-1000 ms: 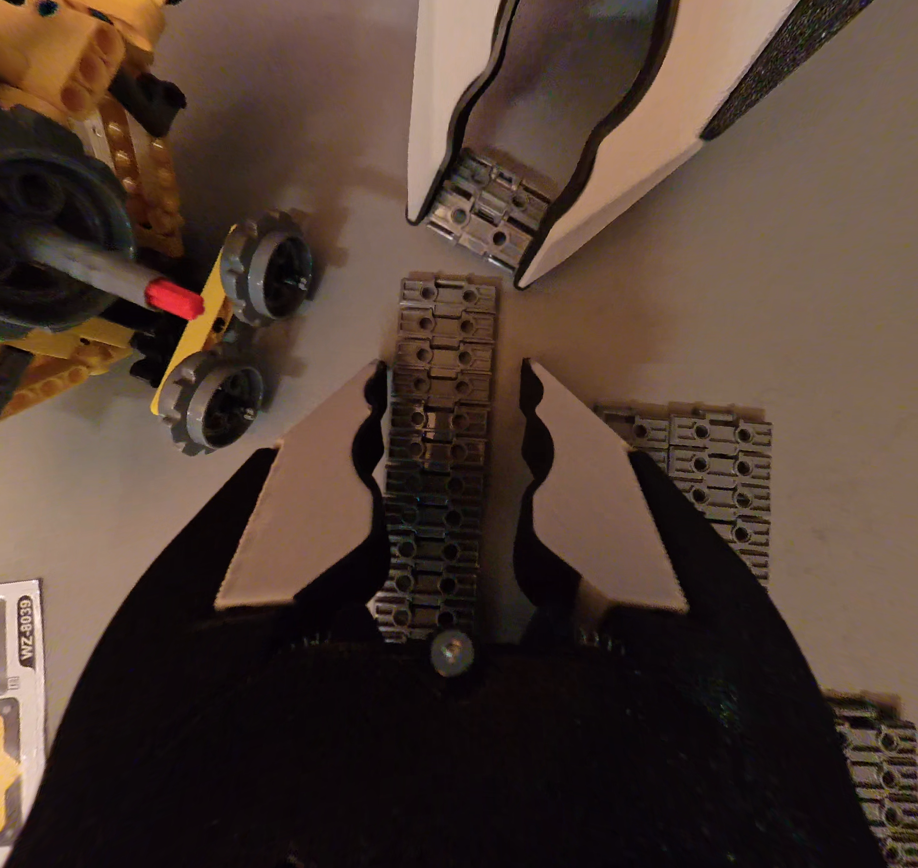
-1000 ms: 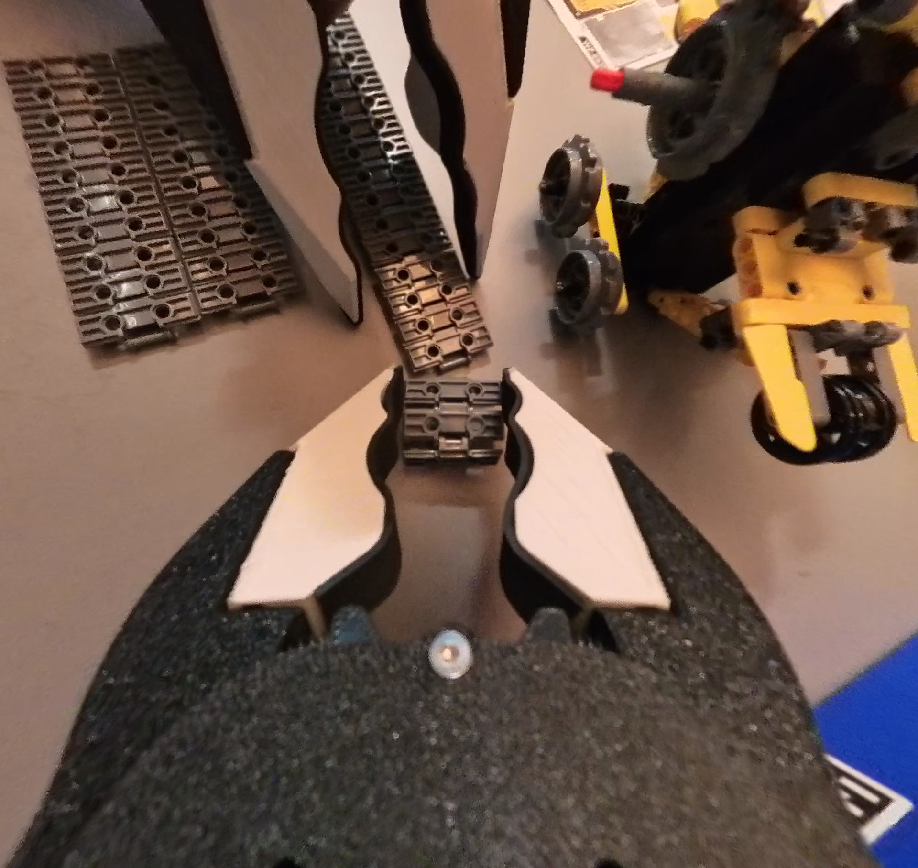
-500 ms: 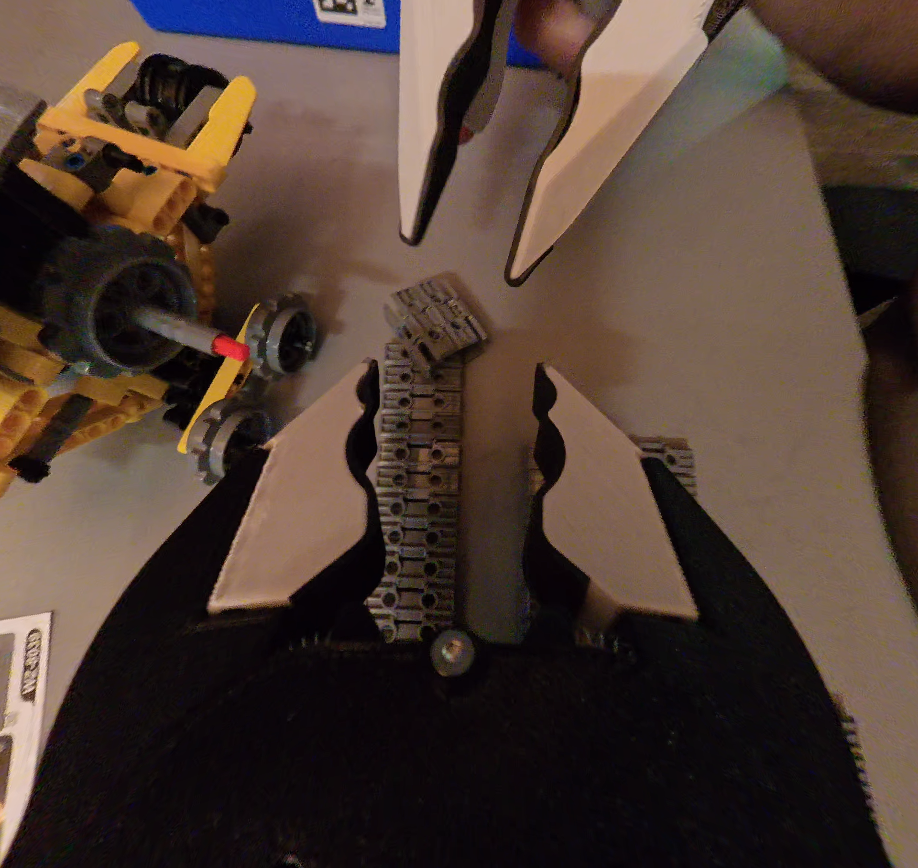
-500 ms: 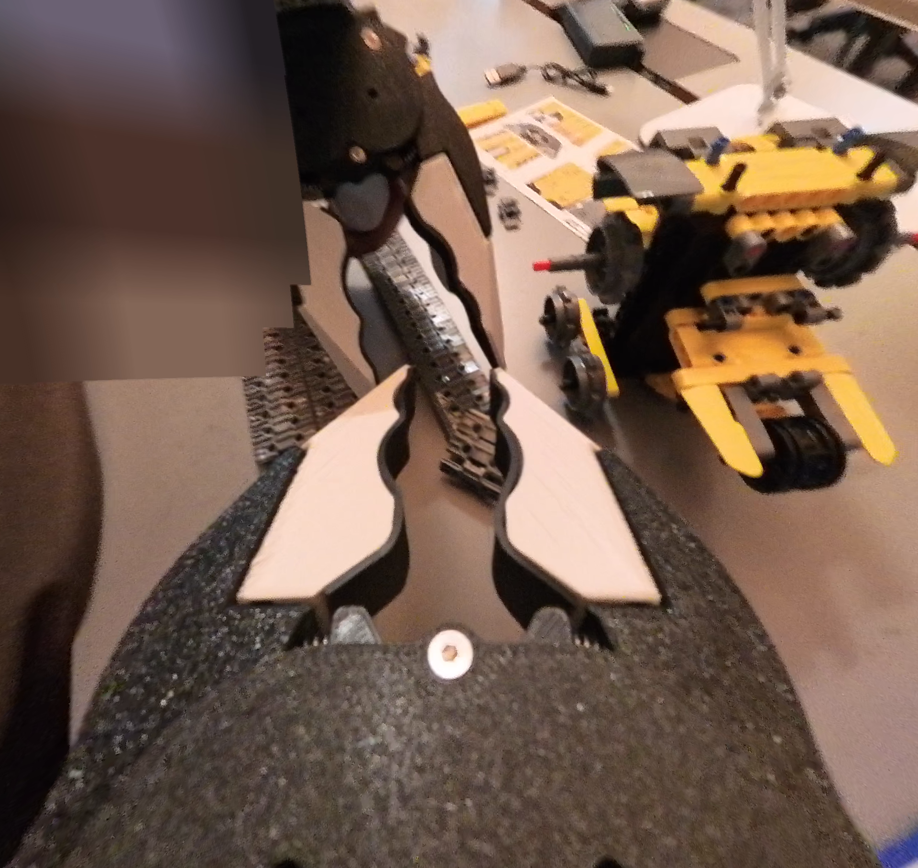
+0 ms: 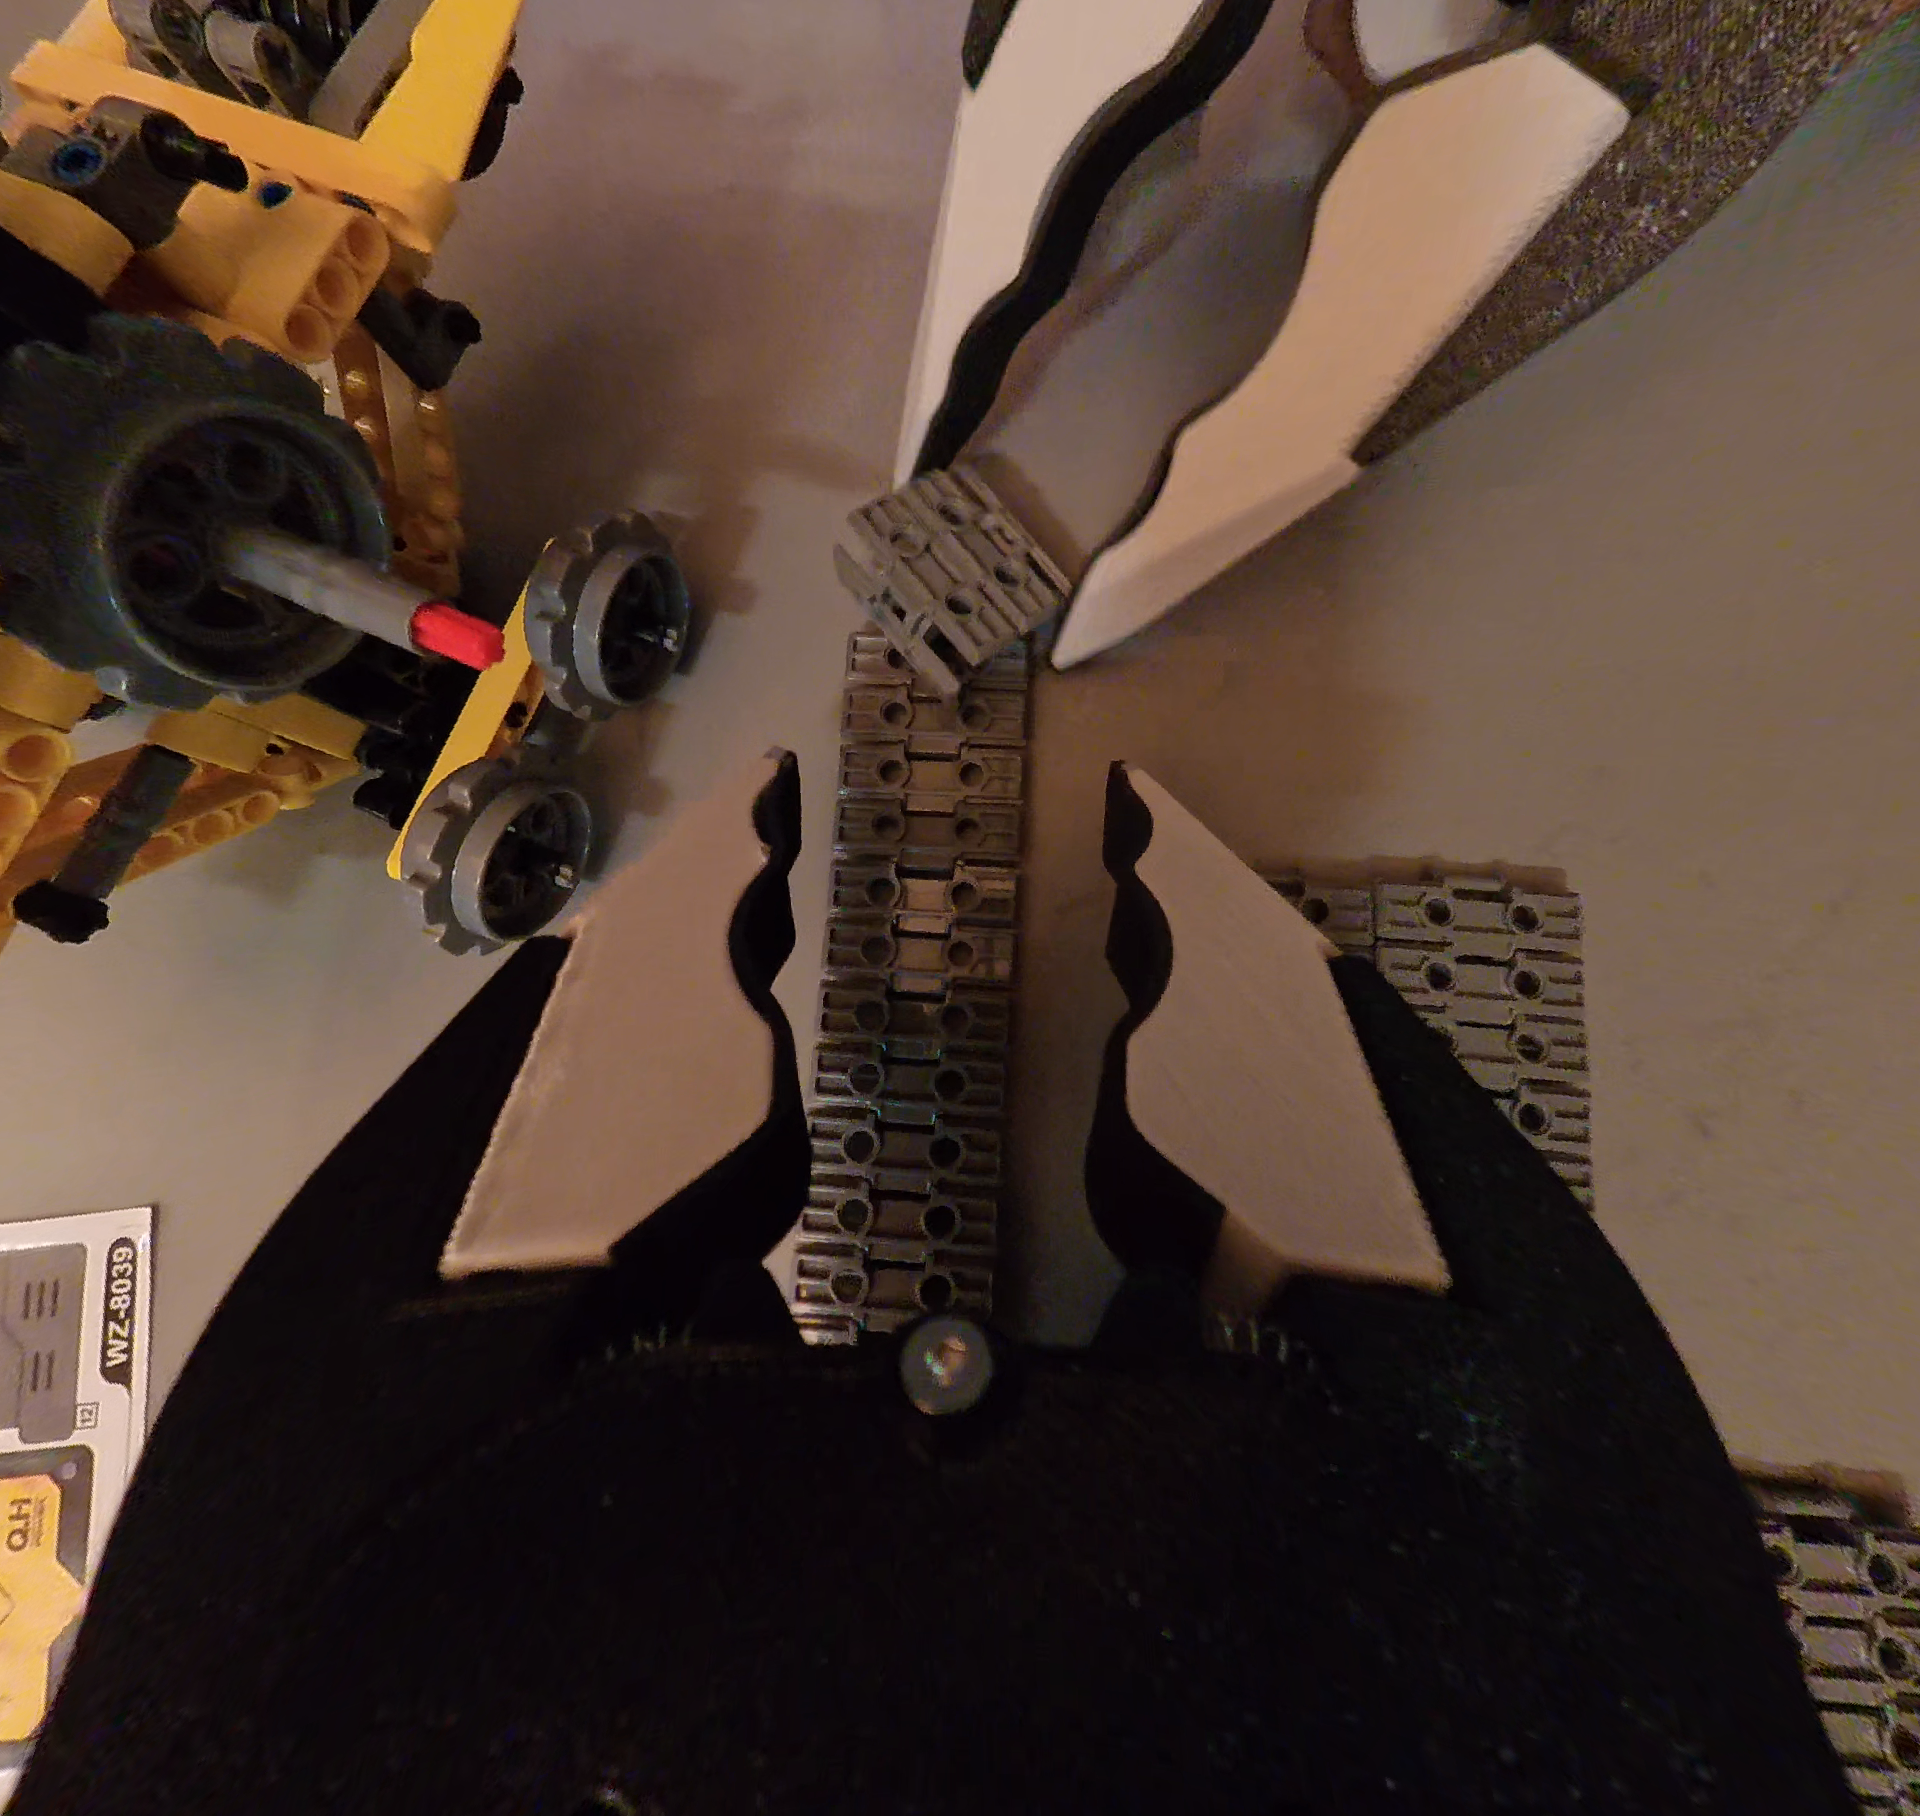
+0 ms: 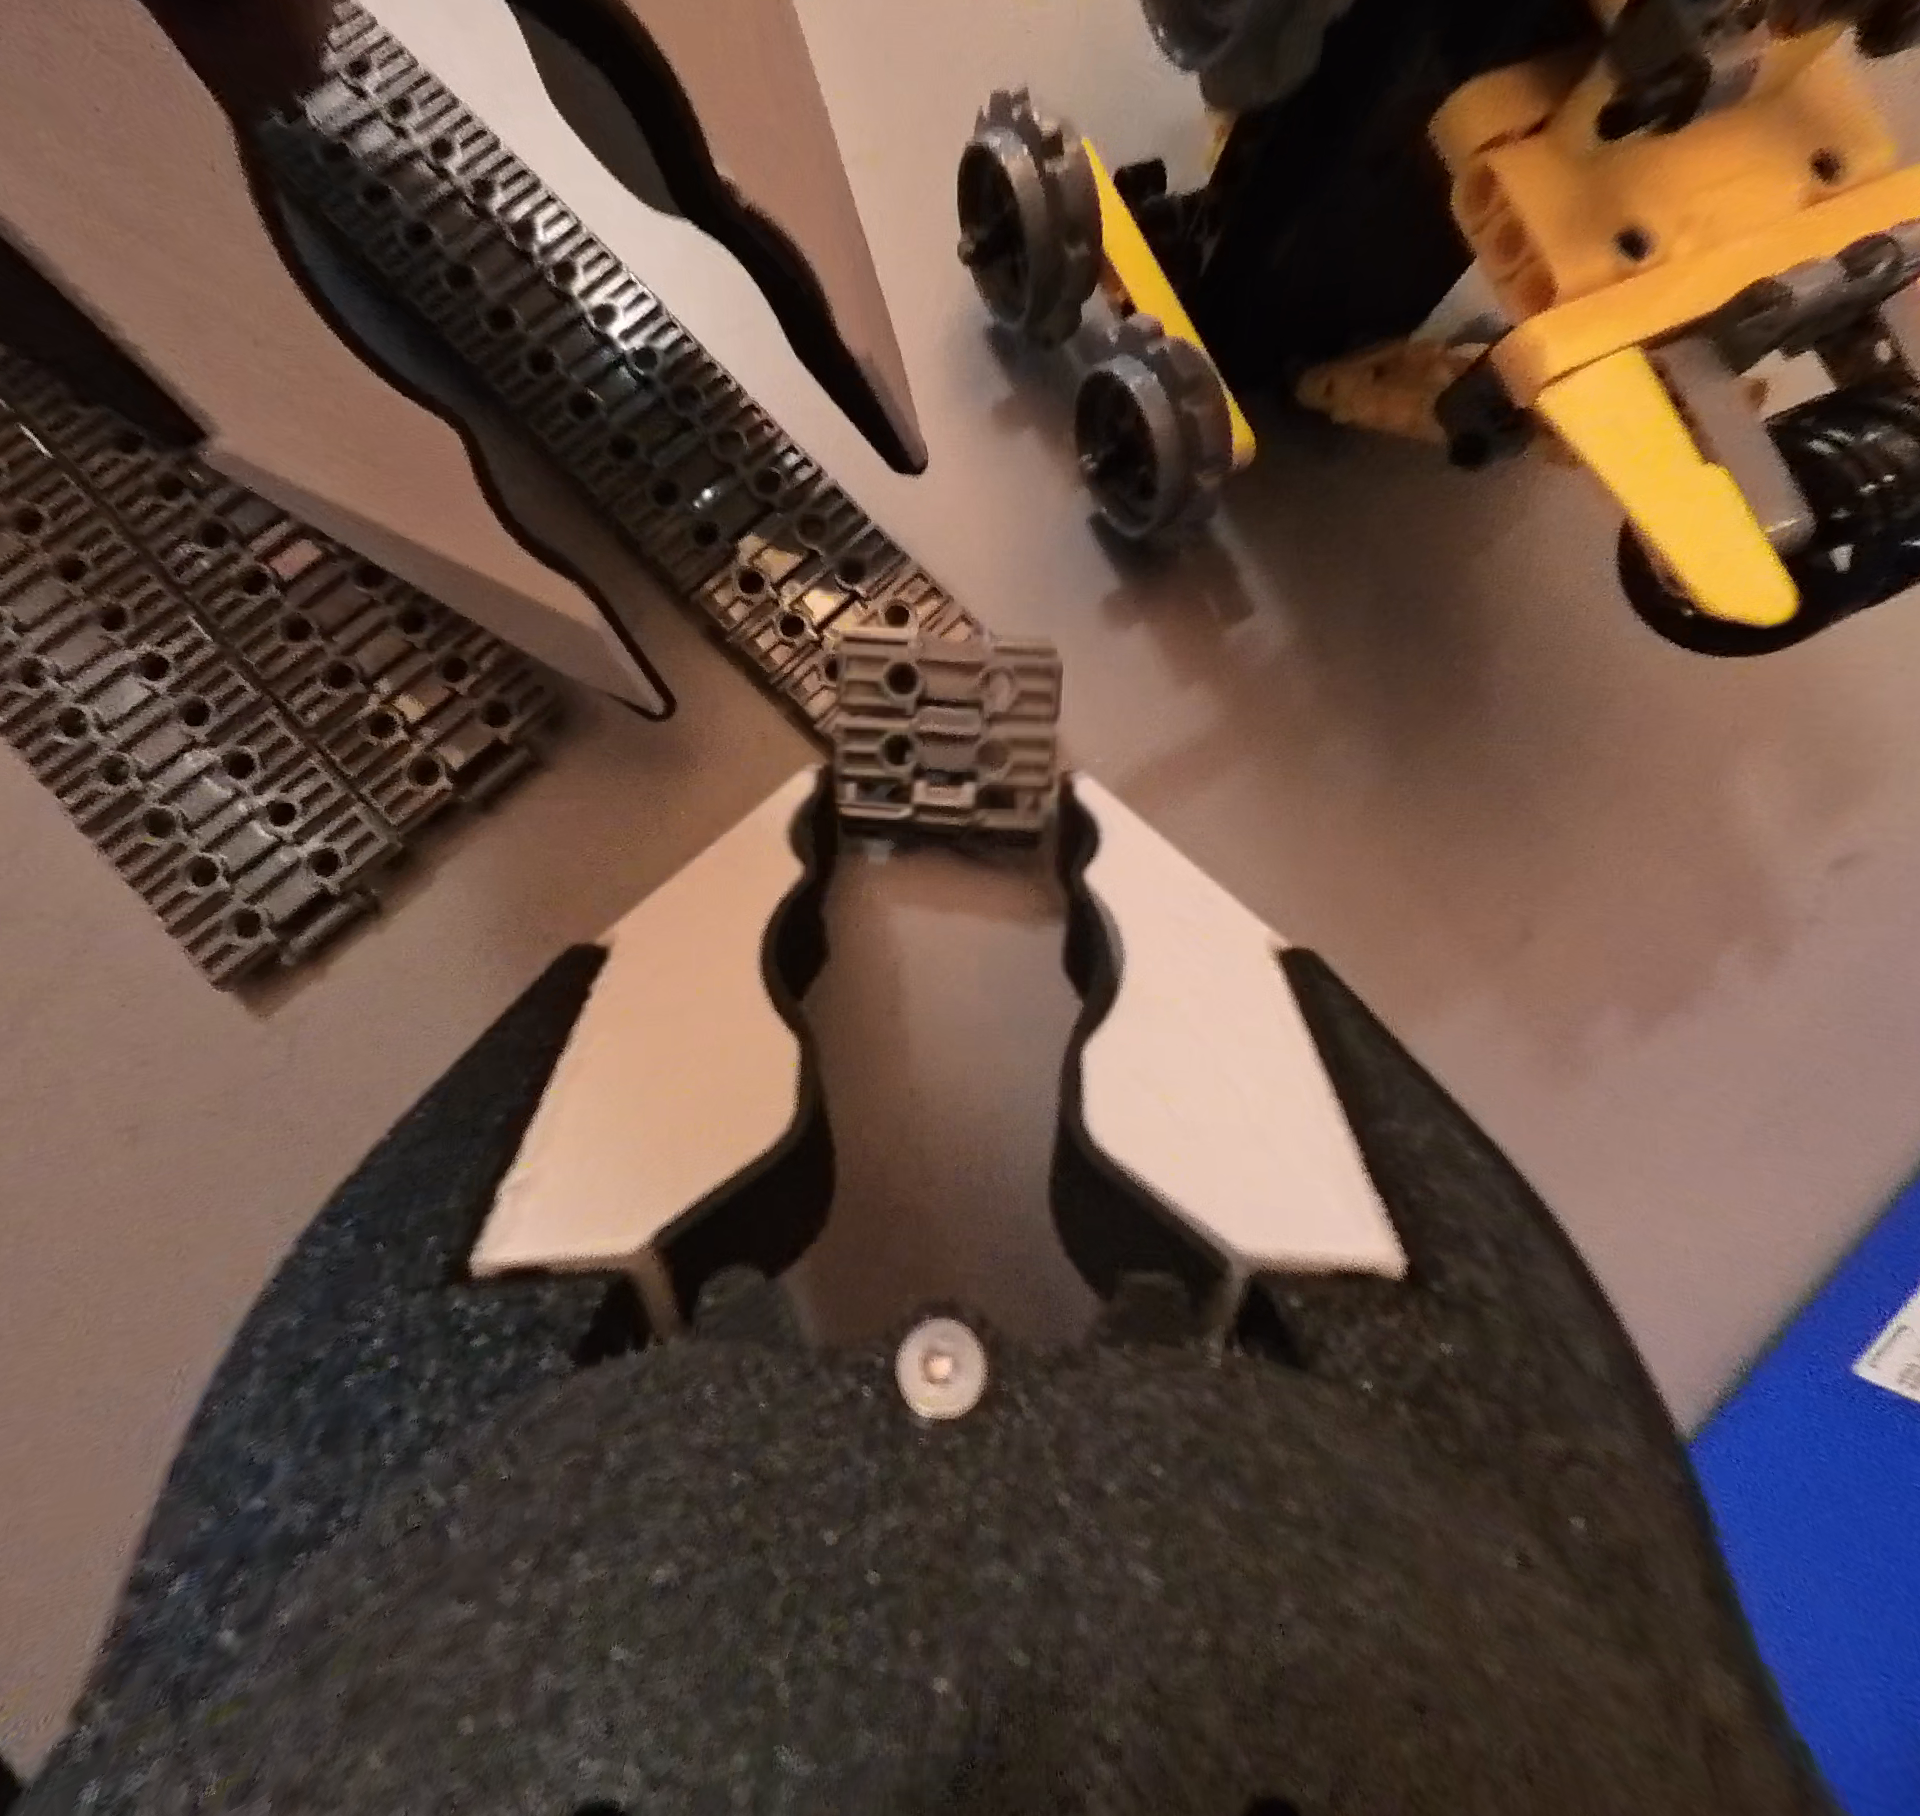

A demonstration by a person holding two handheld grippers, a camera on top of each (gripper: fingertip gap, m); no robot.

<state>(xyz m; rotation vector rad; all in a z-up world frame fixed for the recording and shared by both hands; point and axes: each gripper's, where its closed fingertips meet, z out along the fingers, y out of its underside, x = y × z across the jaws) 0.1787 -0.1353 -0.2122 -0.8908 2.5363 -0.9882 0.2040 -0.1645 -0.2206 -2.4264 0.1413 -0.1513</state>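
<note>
A long grey track strip [image 5: 914,987] lies flat on the table between my left gripper's [image 5: 948,779] open fingers; it runs close to the left finger with a gap to the right one. It also shows in the right wrist view [image 6: 582,395]. A short grey track piece [image 5: 951,571] sits tilted, its near edge resting on the strip's far end. My right gripper [image 6: 945,790] is shut on this short piece [image 6: 945,727] at its fingertips, and shows from above in the left wrist view [image 5: 982,566].
A yellow brick-built vehicle [image 5: 208,208] with a black wheel, a red-tipped axle [image 5: 452,636] and two small grey sprocket wheels [image 5: 613,613] stands beside the strip. More track strips [image 5: 1475,987] [image 6: 208,727] lie on the other side. An instruction sheet [image 5: 62,1351] and a blue box [image 6: 1818,1403] lie at the edges. The red-tipped axle [image 5: 452,636] sits 7 cm or so from the ends of my left fingers.
The right gripper held the short piece flat before the strip's end, then rose away leaving it tilted on the strip. Now it is back down around the piece. The left gripper stayed over the strip.
</note>
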